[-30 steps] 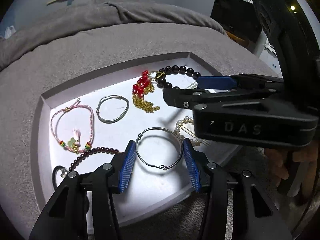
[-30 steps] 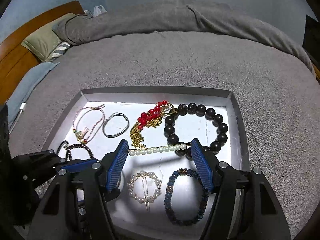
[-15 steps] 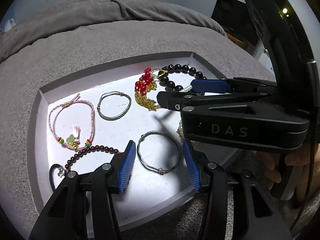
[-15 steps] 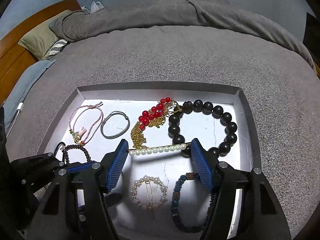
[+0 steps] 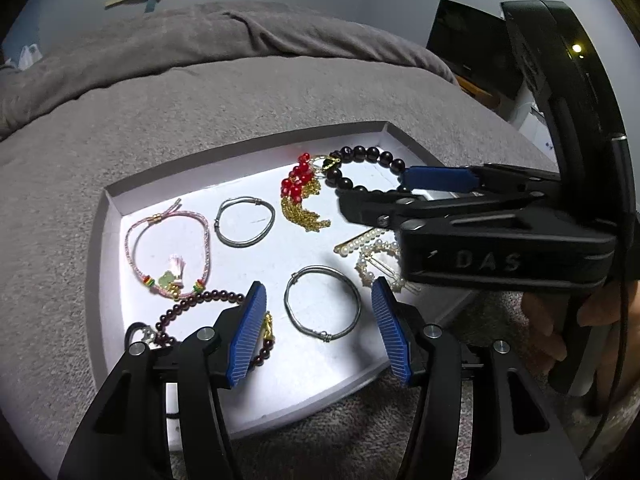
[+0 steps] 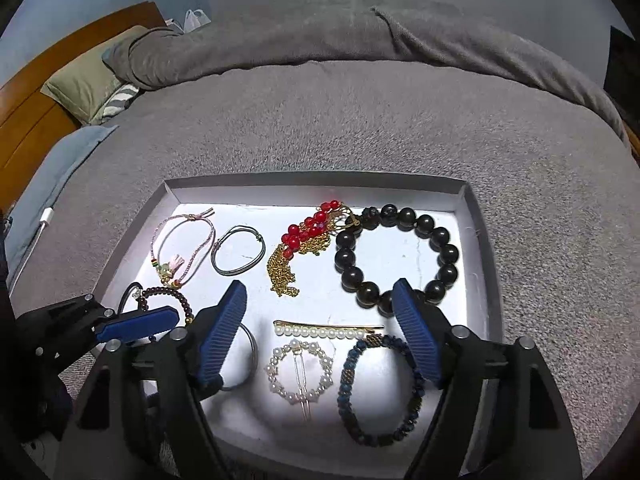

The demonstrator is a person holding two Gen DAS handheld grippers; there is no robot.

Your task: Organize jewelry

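A white tray [image 6: 476, 240] on a grey bed holds several pieces of jewelry. In the right wrist view a pearl hair clip [image 6: 326, 330] lies flat on the tray floor between a pearl ring pin [image 6: 300, 372], a blue bead bracelet [image 6: 380, 388] and a black bead bracelet [image 6: 396, 258]. My right gripper [image 6: 320, 332] is open and empty above the clip. My left gripper [image 5: 320, 332] is open and empty above a silver bangle [image 5: 322, 308]. The right gripper's body [image 5: 500, 240] crosses the left wrist view.
The tray [image 5: 112, 208] also holds a pink cord bracelet [image 5: 168, 248], a second silver bangle [image 5: 245, 227], a red bead and gold chain piece [image 5: 304, 200] and a dark red bead bracelet [image 5: 200, 312]. Grey blanket [image 6: 360, 120] surrounds the tray. Pillows [image 6: 88, 84] and a wooden headboard lie far left.
The pearl hair clip, held between the right gripper's fingers earlier, now lies on the tray. The right gripper has opened and drawn back a little. The left gripper has barely moved.
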